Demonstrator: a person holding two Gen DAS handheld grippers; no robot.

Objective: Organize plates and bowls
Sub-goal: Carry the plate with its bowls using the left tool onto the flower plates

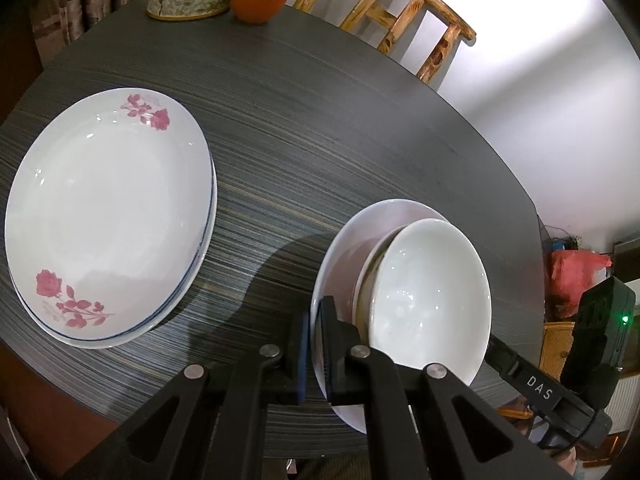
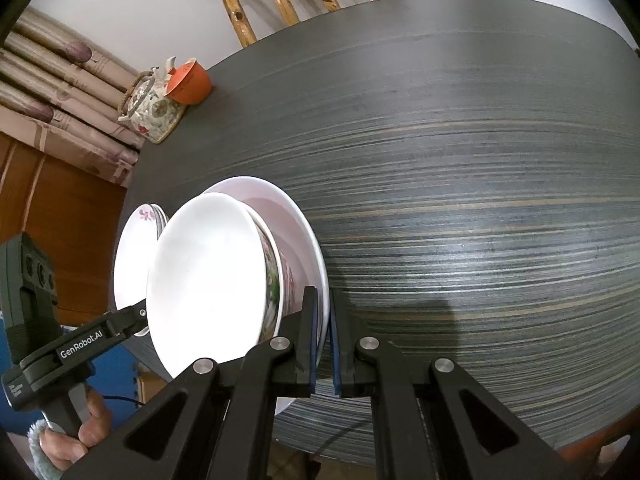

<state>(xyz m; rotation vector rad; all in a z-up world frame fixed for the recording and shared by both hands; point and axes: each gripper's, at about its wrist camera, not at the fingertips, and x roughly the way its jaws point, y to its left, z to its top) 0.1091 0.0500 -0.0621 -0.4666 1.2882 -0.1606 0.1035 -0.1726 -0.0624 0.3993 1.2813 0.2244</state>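
Both my grippers, left gripper point(image 1: 314, 346) and right gripper point(image 2: 323, 336), are clamped on opposite rims of the white plate point(image 1: 340, 256) carrying two stacked bowls point(image 1: 432, 300).

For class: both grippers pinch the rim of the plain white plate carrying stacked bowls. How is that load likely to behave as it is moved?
The white plate looks glazed and glossy, so probably slippery between the left gripper and right gripper. The bowls sit off-centre and loose, so tilting may slide them. It is likely rigid and breakable.
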